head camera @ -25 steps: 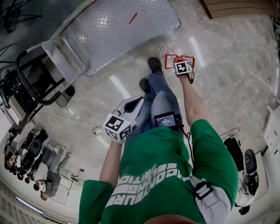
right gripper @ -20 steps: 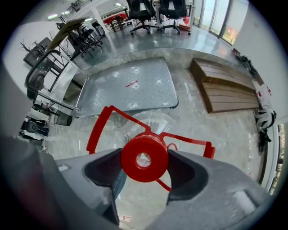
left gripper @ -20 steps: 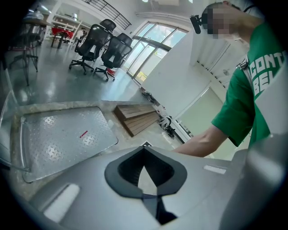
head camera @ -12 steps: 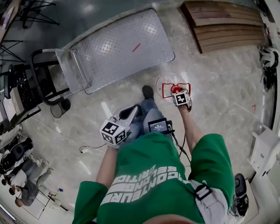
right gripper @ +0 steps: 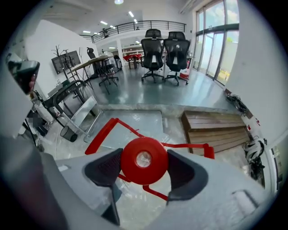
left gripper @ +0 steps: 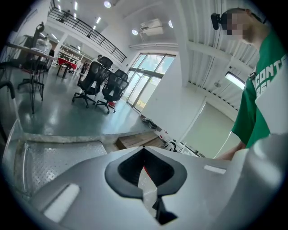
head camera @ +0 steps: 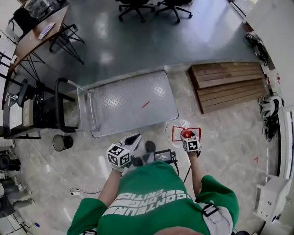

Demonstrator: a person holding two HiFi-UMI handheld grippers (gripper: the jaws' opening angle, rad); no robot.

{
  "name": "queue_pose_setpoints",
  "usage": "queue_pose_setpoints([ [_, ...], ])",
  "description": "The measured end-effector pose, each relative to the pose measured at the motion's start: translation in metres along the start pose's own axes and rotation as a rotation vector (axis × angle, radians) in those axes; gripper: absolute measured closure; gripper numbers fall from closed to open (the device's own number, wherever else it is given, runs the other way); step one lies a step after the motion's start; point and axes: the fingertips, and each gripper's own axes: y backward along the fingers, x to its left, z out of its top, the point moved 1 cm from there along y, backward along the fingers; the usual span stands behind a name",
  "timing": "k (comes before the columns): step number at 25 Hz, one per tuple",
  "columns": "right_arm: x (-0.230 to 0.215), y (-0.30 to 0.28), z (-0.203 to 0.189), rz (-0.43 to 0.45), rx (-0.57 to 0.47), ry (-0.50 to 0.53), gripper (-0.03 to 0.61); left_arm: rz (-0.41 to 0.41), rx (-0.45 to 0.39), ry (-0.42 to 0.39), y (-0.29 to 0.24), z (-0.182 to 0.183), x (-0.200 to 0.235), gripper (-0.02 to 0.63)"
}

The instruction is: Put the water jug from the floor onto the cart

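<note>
The water jug [head camera: 178, 133] is clear plastic with a red cap [right gripper: 144, 161] and a red carrying handle [right gripper: 101, 132]. My right gripper [head camera: 186, 136] is shut on the cap, one dark pad on each side of it, and the jug hangs below, apparently off the floor. The cart [head camera: 131, 103] is a flat metal platform with a black push handle [head camera: 59, 105]; it stands just left of and beyond the jug. My left gripper [head camera: 136, 137] is held at waist height near the cart's near edge, jaws together and empty [left gripper: 145, 155].
A wooden pallet [head camera: 227, 85] lies right of the cart. A small black bin [head camera: 62, 142] and a dark rack [head camera: 27, 112] stand at the left. A desk [head camera: 34, 34] and office chairs [head camera: 147, 7] are farther off. Helmets [head camera: 268, 108] lie by the right wall.
The person has stood up from a crouch, so the head view is much higher. The right gripper has kept hold of the red cap and risen with the jug.
</note>
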Motion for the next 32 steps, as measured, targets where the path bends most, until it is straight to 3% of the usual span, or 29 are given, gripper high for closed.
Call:
queue_pose_setpoints([
  [7,-0.018,0.043,0.099,-0.001,-0.189,0.026,0.284,0.019,-0.077,-0.030,-0.010,0.035,0.004,0.598],
  [14,-0.015,0.074,0.170,0.049,-0.318,0.094,0.284,0.061,-0.143,-0.036,-0.012,0.056,0.009,0.598],
  [24,0.027,0.062,0.220,0.154,-0.349,0.265,0.284,0.156,-0.188,0.004,0.015,0.046,0.019,0.598],
  [32,0.094,0.048,0.258,0.247,-0.345,0.391,0.284,0.226,-0.247,0.037,0.050,0.044,0.038,0.598],
])
